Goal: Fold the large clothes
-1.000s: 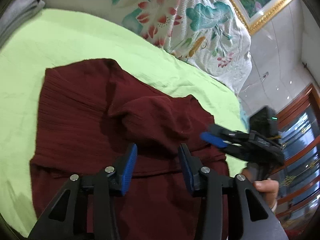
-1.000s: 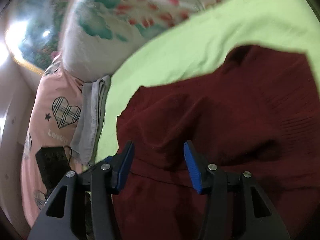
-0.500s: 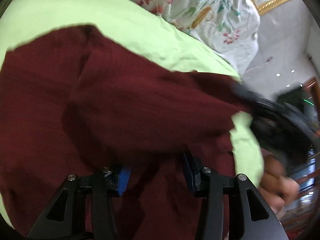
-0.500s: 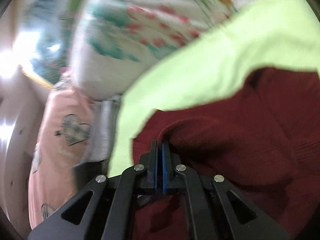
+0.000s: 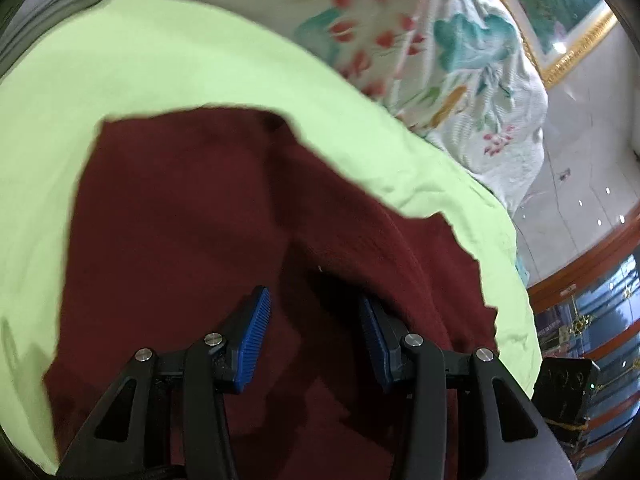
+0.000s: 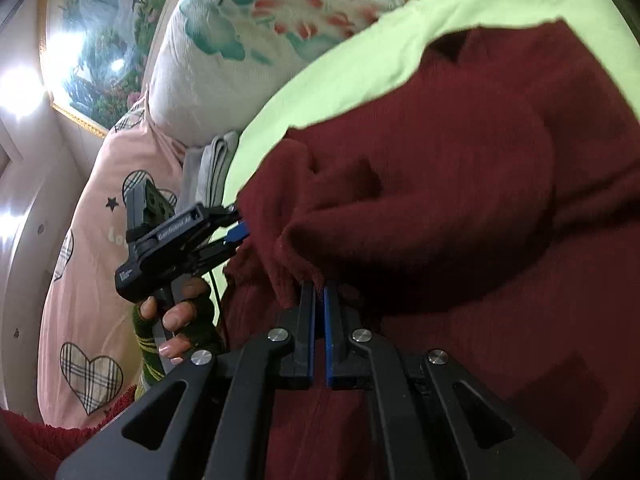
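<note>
Green sheet (image 5: 160, 92); right gripper (image 6: 319, 320) pinches maroon sweater (image 6: 460, 184) fold.

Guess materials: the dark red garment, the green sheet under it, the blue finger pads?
Dark red garment: looks knitted, wool or acrylic; fuzzy matte surface, thick soft folds.
Green sheet: smooth woven cloth, probably cotton; matte, fine creases.
Blue finger pads: likely rubber or soft plastic; fine ribbed texture.

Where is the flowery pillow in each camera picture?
Left wrist view: the floral pillow sits at the top right, behind the green sheet.
Right wrist view: the floral pillow sits at the top, left of centre, above the green sheet.
Shared landmark: the dark red sweater, lying on the sheet in both views.
</note>
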Tool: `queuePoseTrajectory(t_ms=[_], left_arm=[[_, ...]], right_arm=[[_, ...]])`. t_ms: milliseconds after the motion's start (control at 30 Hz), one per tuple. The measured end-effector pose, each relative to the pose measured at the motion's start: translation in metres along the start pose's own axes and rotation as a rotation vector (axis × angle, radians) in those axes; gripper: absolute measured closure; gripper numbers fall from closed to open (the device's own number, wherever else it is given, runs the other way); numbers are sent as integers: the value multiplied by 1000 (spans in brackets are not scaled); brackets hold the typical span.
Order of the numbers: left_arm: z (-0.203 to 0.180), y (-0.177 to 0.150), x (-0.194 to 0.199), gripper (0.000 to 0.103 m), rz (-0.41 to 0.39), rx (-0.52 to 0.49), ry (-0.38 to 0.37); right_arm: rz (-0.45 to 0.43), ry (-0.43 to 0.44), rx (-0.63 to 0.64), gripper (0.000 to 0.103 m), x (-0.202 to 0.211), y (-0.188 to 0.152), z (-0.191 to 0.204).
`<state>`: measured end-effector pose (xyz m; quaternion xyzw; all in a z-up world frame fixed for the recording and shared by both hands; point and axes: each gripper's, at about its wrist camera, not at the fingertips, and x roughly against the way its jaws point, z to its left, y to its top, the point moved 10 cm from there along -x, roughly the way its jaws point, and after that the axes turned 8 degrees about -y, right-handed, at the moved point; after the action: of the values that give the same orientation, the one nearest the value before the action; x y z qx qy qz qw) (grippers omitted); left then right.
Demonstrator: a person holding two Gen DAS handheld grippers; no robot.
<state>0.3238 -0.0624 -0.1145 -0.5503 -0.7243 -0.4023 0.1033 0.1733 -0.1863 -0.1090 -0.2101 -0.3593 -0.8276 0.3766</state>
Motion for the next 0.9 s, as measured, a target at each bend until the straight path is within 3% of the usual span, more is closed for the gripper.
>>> queuePoseTrajectory(t_ms=[100, 233, 333, 433, 533, 600, 633, 733, 800, 867, 900], left_arm=[[11, -12, 20, 57, -10, 39, -33], [2, -14, 39, 39, -2, 66, -77], [-18, -11, 36, 31, 44, 36, -89], [-33, -8, 17, 29, 97, -2, -49], [-29, -11, -4, 29, 143, -10, 27], [-25, -17, -17, 33, 181, 0, 50], [-23, -18, -20, 39, 185, -7, 58], [-18, -27, -31, 97, 222, -34, 75], [-16, -28, -31, 97, 208, -36, 58], [-20, -24, -20, 98, 167, -76, 35], [-24, -22, -12, 98, 139, -90, 4]], right_arm=[[21, -7, 29, 96, 0, -8, 4], [0, -52, 57, 89, 17, -7, 3], [-61, -66, -4, 88, 42, 9, -9], [-147, -140, -92, 84, 66, 36, -35], [-158, -236, -163, 77, 71, 53, -65], [-155, -255, -184, 76, 67, 59, -73], [-148, -261, -185, 74, 63, 61, -74], [-97, -283, -171, 65, 45, 61, -75], [-57, -313, -131, 67, 31, 57, -72], [-44, -309, -106, 102, 24, 59, -66], [-55, -293, -93, 100, 24, 64, -59]])
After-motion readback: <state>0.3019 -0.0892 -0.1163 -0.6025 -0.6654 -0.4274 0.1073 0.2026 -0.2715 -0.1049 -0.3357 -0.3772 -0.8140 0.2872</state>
